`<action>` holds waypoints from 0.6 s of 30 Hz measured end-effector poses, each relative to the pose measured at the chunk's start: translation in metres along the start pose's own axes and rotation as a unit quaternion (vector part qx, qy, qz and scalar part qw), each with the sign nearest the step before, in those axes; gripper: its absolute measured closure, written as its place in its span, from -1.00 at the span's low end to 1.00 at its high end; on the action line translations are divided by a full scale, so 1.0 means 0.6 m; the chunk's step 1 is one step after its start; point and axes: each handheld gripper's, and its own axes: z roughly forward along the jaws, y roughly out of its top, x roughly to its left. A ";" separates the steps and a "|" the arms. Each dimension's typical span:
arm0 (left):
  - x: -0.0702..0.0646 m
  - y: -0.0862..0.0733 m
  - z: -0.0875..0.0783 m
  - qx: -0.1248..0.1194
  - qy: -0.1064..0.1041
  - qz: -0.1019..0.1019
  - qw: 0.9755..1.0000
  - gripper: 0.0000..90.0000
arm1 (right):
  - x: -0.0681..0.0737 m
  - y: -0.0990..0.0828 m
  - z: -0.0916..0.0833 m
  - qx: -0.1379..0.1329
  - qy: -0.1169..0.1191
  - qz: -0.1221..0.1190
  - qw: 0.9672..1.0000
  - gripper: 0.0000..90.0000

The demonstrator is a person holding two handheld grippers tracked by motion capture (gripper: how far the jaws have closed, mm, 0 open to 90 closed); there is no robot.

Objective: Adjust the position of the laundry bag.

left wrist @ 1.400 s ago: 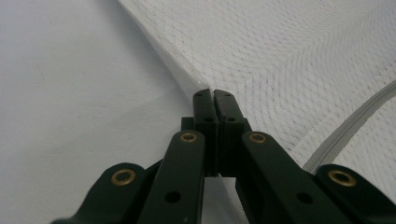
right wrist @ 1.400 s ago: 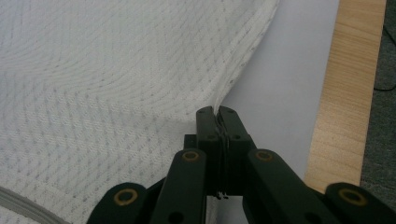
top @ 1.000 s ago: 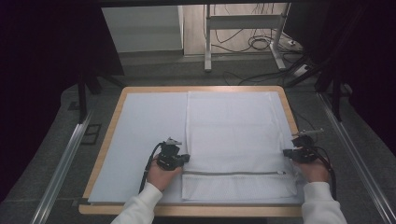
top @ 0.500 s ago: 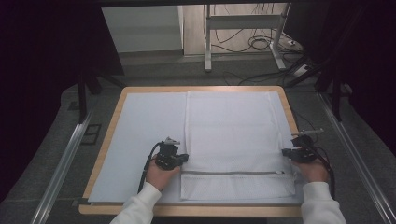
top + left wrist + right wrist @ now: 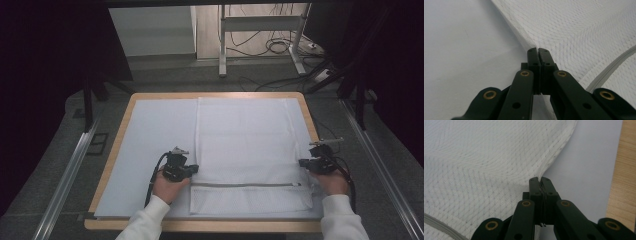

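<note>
My left gripper and right gripper, at nine and three o'clock, each pinch closed on the mesh bag edges, likely to lift it evenly.

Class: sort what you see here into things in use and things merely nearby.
In use: left gripper and right gripper, each shut on an edge of the white mesh bag; pale mat.

Nearby: floor cables, metal stand.
</note>
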 end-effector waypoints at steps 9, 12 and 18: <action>0.005 -0.004 -0.004 0.001 0.000 -0.002 1.000 0.99 | 0.005 0.001 0.002 -0.001 0.006 -0.003 1.000 0.95; 0.006 -0.005 -0.004 0.000 -0.001 -0.004 1.000 0.99 | 0.006 0.001 0.003 -0.001 0.006 -0.004 1.000 0.95; 0.008 -0.005 -0.006 0.001 -0.001 -0.004 1.000 0.99 | 0.009 0.002 0.004 -0.001 0.006 -0.005 1.000 0.95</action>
